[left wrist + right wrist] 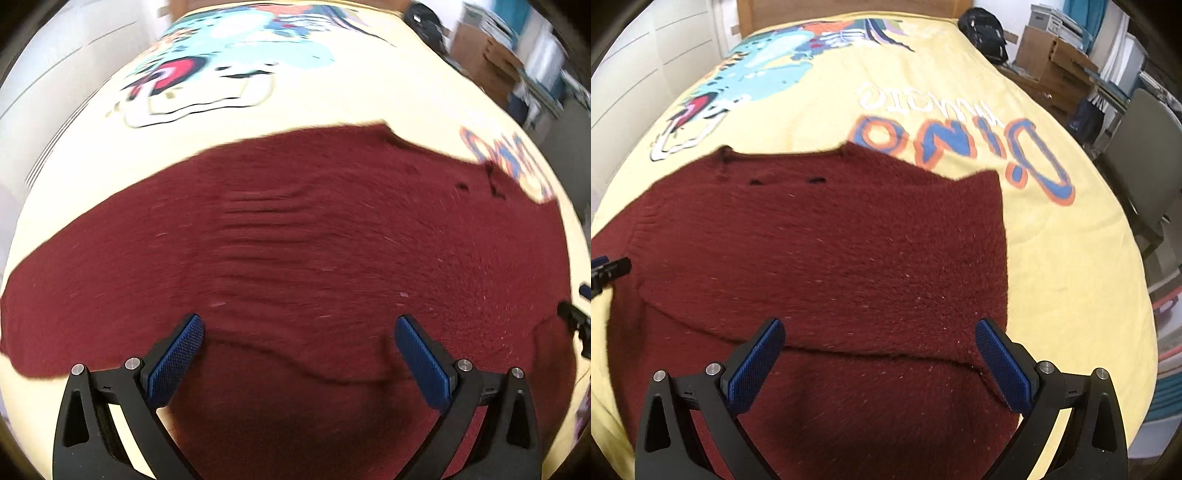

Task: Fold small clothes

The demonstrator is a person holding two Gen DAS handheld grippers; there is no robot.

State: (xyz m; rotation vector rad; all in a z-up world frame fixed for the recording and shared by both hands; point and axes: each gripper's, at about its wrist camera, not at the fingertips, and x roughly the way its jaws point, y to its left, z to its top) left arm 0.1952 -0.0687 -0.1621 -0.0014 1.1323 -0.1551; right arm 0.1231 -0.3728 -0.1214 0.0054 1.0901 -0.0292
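Left wrist view: maroon knit sweater point(295, 258) lies spread on the yellow printed bedspread point(332, 107). Left gripper point(299, 332) sits above the sweater's near part, jaws spread wide, blue pads point(177, 358) clear of each other and gripping nothing. A folded edge of the sweater runs across between the two fingers, just beyond the fingertips' base. Frame is motion-blurred. At the sweater's right edge a dark tip of the other tool point(576, 317) shows.

Right wrist view: right gripper point(879, 334) is over the sweater point(831, 251), jaws wide apart, pads point(1001, 365) empty. A fold line crosses the sweater between the fingers; the layer beyond it lies flat on the bedspread point(1071, 258). The sweater's far edge partly covers the orange-and-blue lettering point(960, 147). Left of the sweater, a tip of the left gripper point(609, 271) enters the frame. Beyond the bedspread's right side: open cardboard boxes point(1052, 55), contents not discernible, a black bag point(986, 29), and a grey chair point(1145, 155).
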